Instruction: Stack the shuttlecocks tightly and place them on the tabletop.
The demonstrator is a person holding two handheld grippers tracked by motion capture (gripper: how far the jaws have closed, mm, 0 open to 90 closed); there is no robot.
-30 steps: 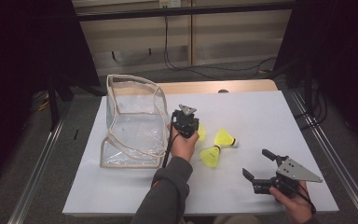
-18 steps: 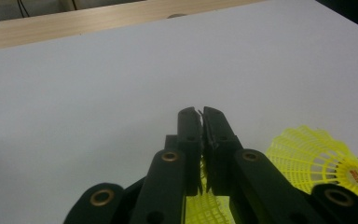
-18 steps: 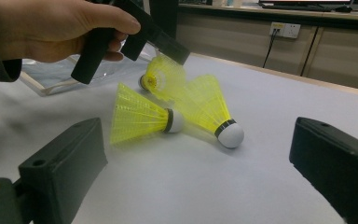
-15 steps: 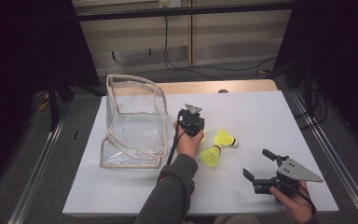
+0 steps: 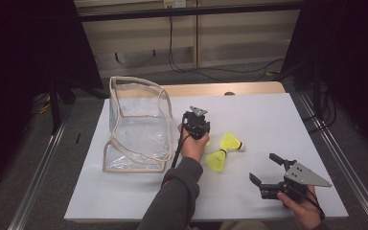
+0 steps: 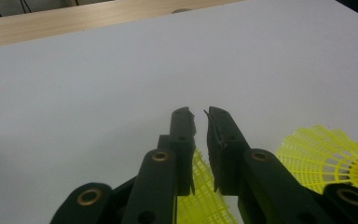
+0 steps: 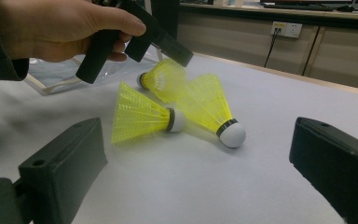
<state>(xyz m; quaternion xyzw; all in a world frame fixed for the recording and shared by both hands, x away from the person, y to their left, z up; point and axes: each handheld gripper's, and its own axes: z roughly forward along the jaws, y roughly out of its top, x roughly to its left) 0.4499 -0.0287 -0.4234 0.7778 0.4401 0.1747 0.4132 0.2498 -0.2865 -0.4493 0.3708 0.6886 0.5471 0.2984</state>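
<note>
Across the middle of the high view lies the white table (image 5: 268,115), clear bag (image 5: 136,129) at left; left gripper (image 6: 199,114) hovers over a yellow shuttlecock (image 7: 163,80) at centre, jaws just opening, barely parted, gripping nothing; widen them before straddling the skirt; right gripper (image 5: 263,166) rests released, lower right.

Clear bag (image 5: 136,129), white tabletop (image 5: 268,110).

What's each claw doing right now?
Left claw: barely open, jaws just been opening; narrow gap, nothing between the tips, yellow shuttlecock just beneath them.
Right claw: wide open, empty.
</note>
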